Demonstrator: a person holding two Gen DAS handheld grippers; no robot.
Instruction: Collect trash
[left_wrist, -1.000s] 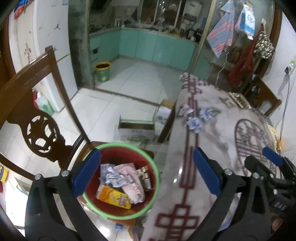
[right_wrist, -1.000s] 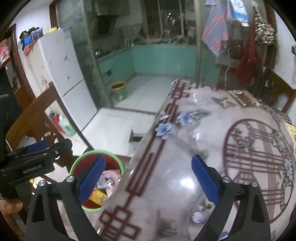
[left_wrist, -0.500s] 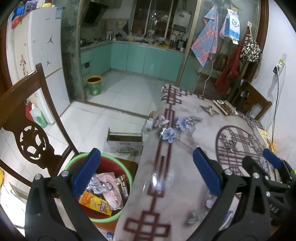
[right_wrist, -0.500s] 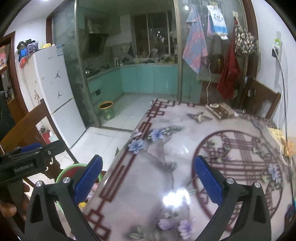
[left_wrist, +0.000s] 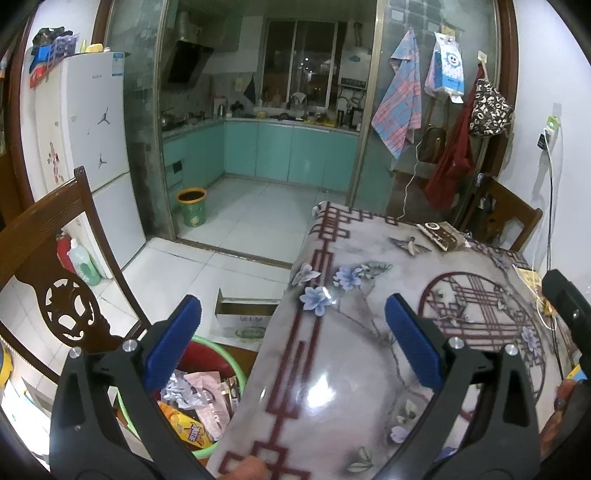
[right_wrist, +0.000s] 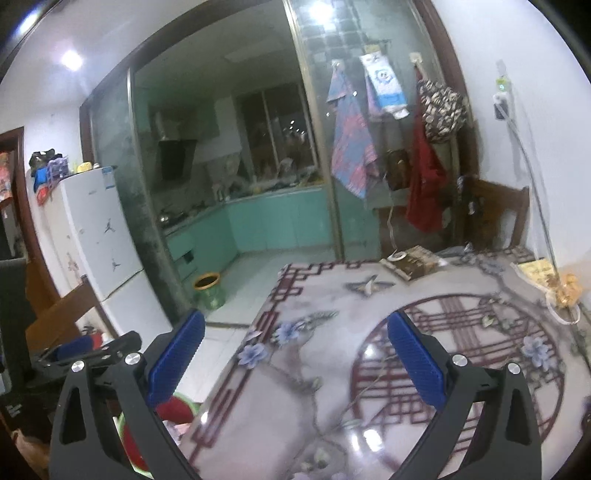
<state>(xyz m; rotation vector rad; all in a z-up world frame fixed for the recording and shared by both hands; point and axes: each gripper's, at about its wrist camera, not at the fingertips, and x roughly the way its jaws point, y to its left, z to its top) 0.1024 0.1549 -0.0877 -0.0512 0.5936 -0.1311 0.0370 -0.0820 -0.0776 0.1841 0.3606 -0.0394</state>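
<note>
A red bin with a green rim (left_wrist: 236, 373) stands on a chair seat left of the table, holding several wrappers (left_wrist: 199, 398). It shows at the lower left in the right wrist view (right_wrist: 177, 406). My left gripper (left_wrist: 291, 343) is open and empty, raised over the table's left edge beside the bin. My right gripper (right_wrist: 295, 358) is open and empty above the patterned table (right_wrist: 369, 369). The left gripper shows in the right wrist view (right_wrist: 85, 350).
A carved wooden chair back (left_wrist: 55, 295) stands at left. A cardboard box (left_wrist: 243, 317) lies on the tiled floor. A dark flat box (left_wrist: 439, 236) and yellow packets (right_wrist: 546, 273) lie at the table's far side. A second bin (left_wrist: 192, 206) stands by the kitchen doorway.
Both grippers have risen and tilted up from the bin and table toward the kitchen. The bin has dropped to the lower left of both views. Both stay open and empty.
</note>
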